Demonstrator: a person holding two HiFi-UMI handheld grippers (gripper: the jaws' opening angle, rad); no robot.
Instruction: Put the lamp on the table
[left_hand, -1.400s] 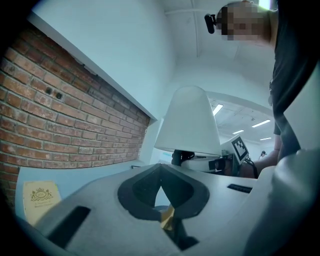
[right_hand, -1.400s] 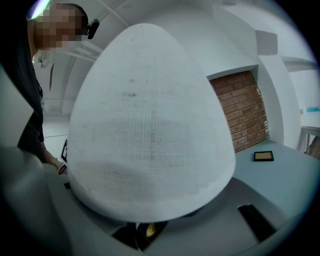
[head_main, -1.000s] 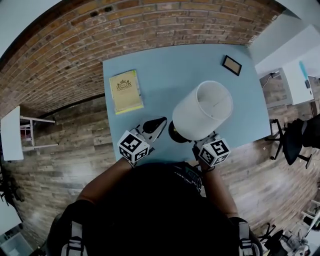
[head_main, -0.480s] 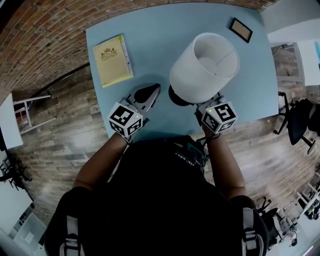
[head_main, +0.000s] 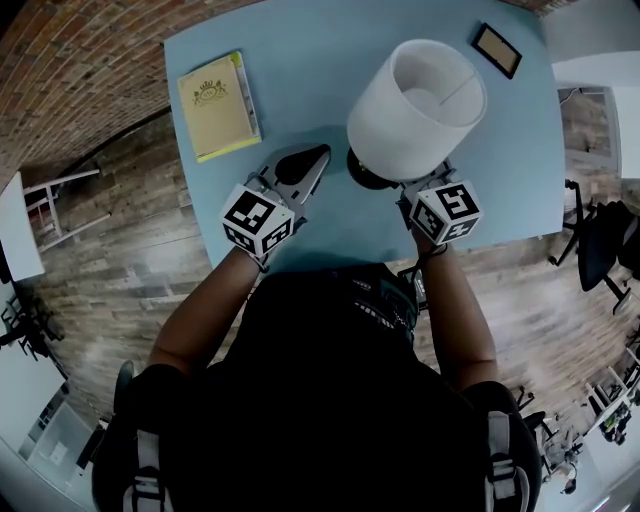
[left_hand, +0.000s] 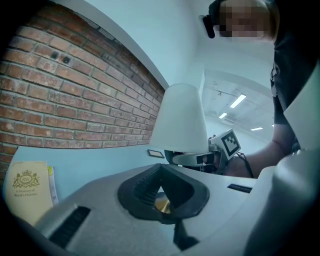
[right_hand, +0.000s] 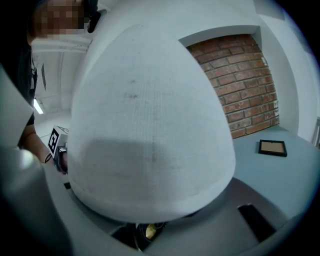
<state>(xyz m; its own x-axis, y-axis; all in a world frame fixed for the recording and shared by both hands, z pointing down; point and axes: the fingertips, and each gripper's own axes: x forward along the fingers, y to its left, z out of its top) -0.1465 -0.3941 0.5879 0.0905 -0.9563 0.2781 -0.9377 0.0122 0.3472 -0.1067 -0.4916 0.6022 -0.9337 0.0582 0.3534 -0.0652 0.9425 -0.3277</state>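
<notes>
One lamp (head_main: 417, 108), white shade & dark round base, is upright at the near part of the blue table (head_main: 320, 60), close to the front edge. The base is down at the tabletop, but actual contact can't be confirmed. The right gripper (head_main: 425, 192) reaches in under the shade from the person's side & is clenched on the lamp's stem. The shade fills most of the right gripper view and covers the jaw tips.

The left gripper (head_main: 314, 156) is just beside the base, on its left, not touching it. Its jaws are pressed together w/ nothing between them, pointing toward the table's far side.

A yellow book (head_main: 218, 105) lies flat at the table's far left, well apart from the lamp. A small dark picture frame (head_main: 497, 50) lies near the far right corner. A brick wall (left_hand: 60, 100) is behind the table & a wood floor (head_main: 120, 250) is around it.
</notes>
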